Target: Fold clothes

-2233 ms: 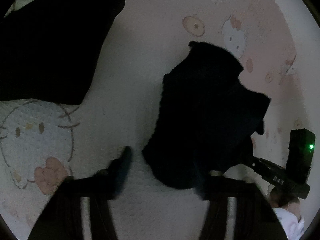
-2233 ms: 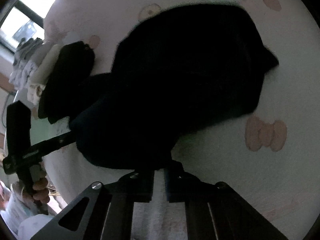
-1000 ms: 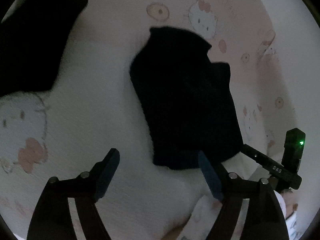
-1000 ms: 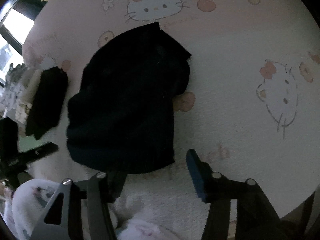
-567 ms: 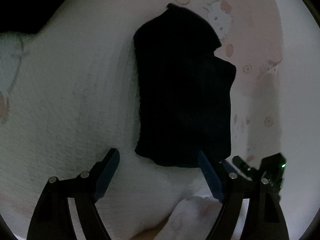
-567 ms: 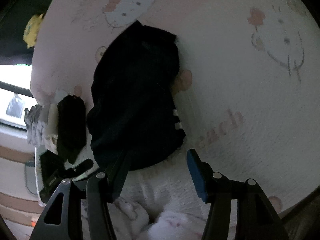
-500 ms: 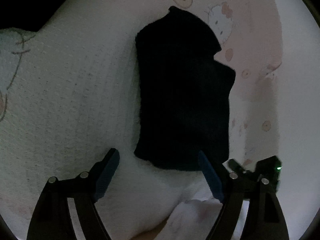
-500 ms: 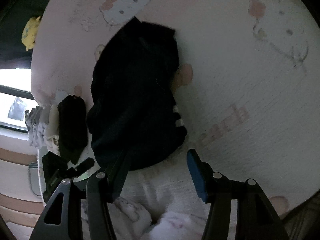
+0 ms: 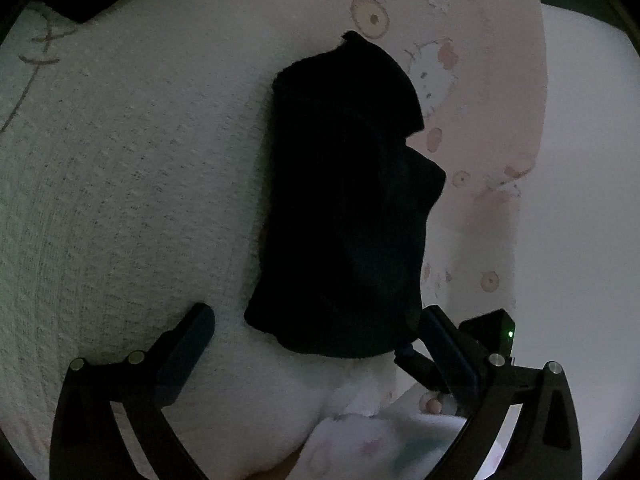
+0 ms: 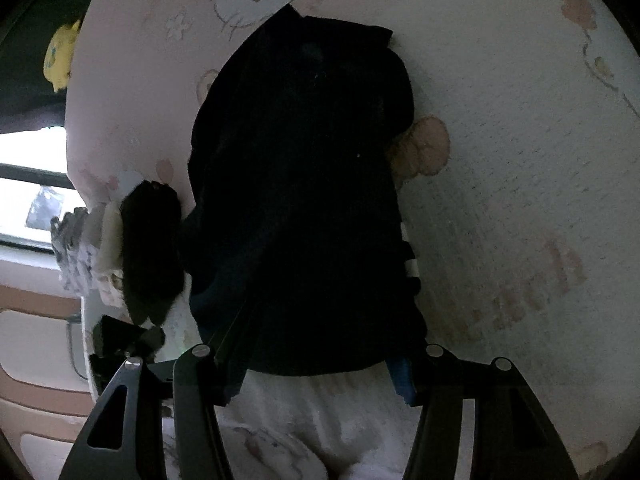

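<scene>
A folded black garment [image 9: 344,208] lies flat on a pale pink cartoon-cat bedspread [image 9: 120,184]. My left gripper [image 9: 320,344] stands open just short of the garment's near edge, one finger on each side of that edge. In the right wrist view the same black garment [image 10: 304,200] fills the middle, with white stripes showing at its right edge. My right gripper [image 10: 316,384] is open too, its fingers flanking the garment's near edge, which lies between them. Nothing is gripped.
A stack of folded clothes [image 10: 132,248] with a black piece on top sits at the left bed edge by a window [image 10: 28,200]. A yellow soft toy [image 10: 60,54] lies far left. The other gripper's handle [image 9: 484,336] shows at lower right. White patterned fabric [image 10: 280,440] is beneath.
Both grippers released the garment, opened and pulled back. Over the last half second both have closed in on its near edge again, the right one most.
</scene>
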Tool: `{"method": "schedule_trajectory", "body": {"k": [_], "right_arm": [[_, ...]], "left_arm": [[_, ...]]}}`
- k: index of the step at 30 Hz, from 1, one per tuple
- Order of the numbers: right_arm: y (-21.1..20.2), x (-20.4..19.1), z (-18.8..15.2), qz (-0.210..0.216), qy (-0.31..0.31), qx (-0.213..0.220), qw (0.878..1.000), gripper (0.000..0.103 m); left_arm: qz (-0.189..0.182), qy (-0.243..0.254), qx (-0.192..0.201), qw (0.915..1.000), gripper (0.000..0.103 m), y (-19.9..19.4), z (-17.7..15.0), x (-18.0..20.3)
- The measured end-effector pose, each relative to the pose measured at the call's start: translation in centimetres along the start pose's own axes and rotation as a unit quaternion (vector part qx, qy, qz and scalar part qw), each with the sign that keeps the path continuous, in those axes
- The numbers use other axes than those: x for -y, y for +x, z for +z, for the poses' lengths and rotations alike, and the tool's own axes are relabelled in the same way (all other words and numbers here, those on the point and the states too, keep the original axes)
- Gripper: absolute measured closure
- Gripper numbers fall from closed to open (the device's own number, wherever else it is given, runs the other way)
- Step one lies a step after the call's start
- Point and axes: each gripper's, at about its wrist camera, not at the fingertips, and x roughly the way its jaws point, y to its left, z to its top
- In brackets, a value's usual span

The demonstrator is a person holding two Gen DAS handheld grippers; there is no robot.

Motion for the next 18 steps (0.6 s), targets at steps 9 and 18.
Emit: {"method": "schedule_trajectory", "body": {"k": [9, 18], "right_arm": [[-0.4, 0.9, 0.3, 0.03, 0.018, 0.01, 0.999, 0.046], [0.2, 0.3, 0.9, -0.029, 0.007, 0.019, 0.999, 0.093]], "left_arm": [[0.076, 0.04, 0.01, 0.9963, 0.044, 0.8, 0.0, 2.0], [0.095, 0.052, 0.017, 0.9939, 0.079, 0.2, 0.3, 0.7]]}}
